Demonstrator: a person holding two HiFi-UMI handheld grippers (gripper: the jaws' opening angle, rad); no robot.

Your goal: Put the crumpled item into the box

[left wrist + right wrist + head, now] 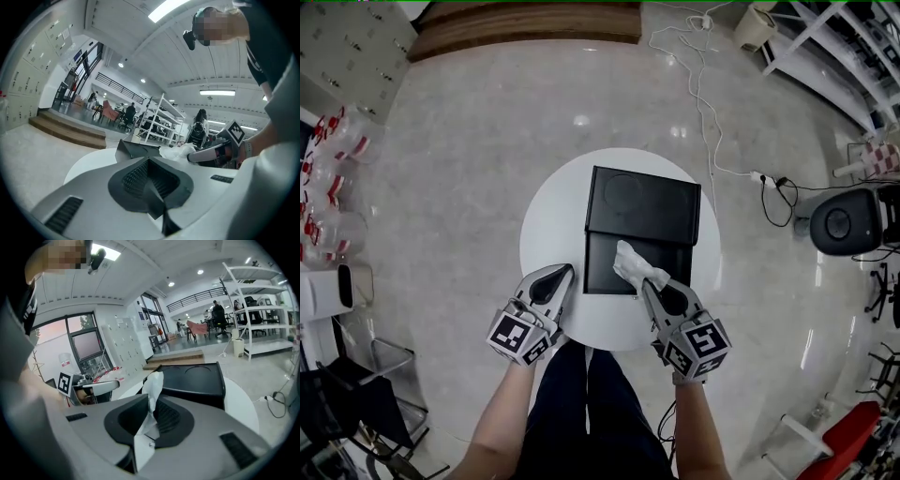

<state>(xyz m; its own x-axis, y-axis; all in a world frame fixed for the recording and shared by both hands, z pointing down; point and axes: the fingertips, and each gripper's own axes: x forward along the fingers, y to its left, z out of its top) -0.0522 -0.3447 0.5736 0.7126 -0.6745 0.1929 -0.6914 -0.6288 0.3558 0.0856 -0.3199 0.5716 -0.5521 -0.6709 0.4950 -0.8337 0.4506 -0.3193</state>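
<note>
A black box point(605, 270) with its lid point(644, 204) swung back lies on a round white table point(551, 220). My right gripper point(649, 284) is shut on a white crumpled item point(636, 264), which hangs over the box's front right part. In the right gripper view the crumpled item point(152, 390) sticks up from between the jaws, with the box point(194, 378) just beyond. My left gripper point(565, 272) hovers at the table's front left, beside the box, jaws together and holding nothing. The left gripper view shows the box point(136, 150) and the crumpled item point(178, 151) ahead.
A white cable point(703, 84) runs across the floor behind the table. A dark round device point(844, 222) stands at the right, with a red chair point(853, 441) nearer. Wooden steps point(525, 28) lie at the back. The person's legs are at the table's near edge.
</note>
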